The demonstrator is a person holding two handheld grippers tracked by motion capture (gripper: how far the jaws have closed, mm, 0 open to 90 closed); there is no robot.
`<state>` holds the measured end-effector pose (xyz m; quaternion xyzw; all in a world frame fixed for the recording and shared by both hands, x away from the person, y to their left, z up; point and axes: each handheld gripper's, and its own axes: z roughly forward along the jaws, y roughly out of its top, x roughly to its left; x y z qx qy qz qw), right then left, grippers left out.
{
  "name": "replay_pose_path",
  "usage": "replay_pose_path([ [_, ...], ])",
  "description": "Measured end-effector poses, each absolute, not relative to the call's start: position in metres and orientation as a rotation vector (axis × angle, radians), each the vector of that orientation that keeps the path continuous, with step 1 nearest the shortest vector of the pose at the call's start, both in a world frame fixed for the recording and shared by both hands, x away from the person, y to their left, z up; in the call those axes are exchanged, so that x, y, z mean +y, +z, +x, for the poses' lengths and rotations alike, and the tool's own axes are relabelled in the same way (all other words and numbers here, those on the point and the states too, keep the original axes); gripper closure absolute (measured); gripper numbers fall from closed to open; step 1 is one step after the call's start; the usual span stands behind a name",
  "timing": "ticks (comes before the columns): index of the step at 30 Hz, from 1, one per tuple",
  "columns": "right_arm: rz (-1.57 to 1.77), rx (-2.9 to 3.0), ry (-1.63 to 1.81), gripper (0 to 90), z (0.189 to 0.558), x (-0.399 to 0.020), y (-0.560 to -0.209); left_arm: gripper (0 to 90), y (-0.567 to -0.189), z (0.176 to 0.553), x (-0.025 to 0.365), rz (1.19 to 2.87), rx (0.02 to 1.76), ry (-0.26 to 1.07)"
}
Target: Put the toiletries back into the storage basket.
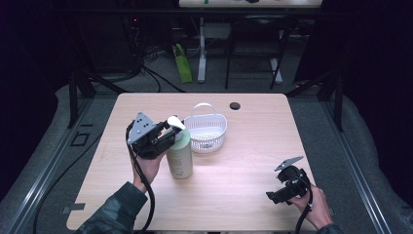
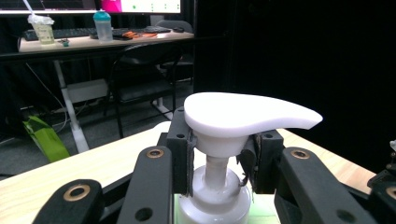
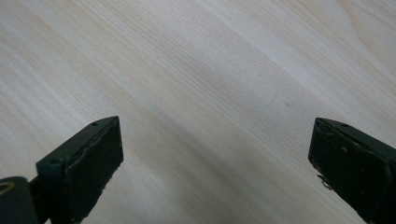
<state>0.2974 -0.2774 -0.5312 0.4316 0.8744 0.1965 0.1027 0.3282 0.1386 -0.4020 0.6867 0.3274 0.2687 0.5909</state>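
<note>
Mid-table, left of centre: pump bottle [image 1: 179,157] upright, just beside white basket [image 1: 207,131] | my left gripper [image 1: 168,130] clamped on its pump neck [image 2: 216,164] under the white head | my right gripper [image 1: 273,196] low at table [image 1: 243,161] right edge, jaws wide apart over bare wood

1. High view: fixed above the person's side, facing forward and down; takes in the whole pale wood-grain table [image 1: 243,161] and the dark floor beyond.
2. Left gripper view: near level, very close behind the white plastic pump head [image 2: 243,114] of a pale green bottle [image 1: 179,156]; faces a far desk and black chair [image 2: 140,70].
3. Right gripper view: close, aimed down at the same tabletop [image 3: 196,79].
</note>
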Motion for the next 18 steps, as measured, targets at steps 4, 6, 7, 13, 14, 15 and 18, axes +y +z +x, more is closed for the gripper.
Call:
replay_pose_path([
  [4,1.274,2.580,0.576,2.7,0.297,-0.278,-0.531,67.5,-0.397,0.329,0.138,1.598,0.758,0.626],
  [6,1.270,2.580,0.576,2.7,0.298,-0.278,-0.531,67.5,-0.395,0.329,0.138,1.598,0.756,0.624],
  [7,1.270,2.580,0.576,2.7,0.298,-0.278,-0.531,67.5,-0.394,0.330,0.138,1.598,0.753,0.625],
  [13,1.273,2.584,0.580,2.7,0.298,-0.277,-0.532,67.5,-0.386,0.332,0.137,1.593,0.747,0.631],
  [14,1.277,2.585,0.582,2.7,0.298,-0.277,-0.532,67.5,-0.385,0.332,0.137,1.595,0.744,0.633],
  [15,1.273,2.585,0.579,2.7,0.298,-0.277,-0.532,67.5,-0.384,0.332,0.136,1.593,0.743,0.634],
  [18,1.276,2.588,0.582,2.7,0.298,-0.277,-0.532,67.5,-0.381,0.334,0.135,1.595,0.738,0.638],
])
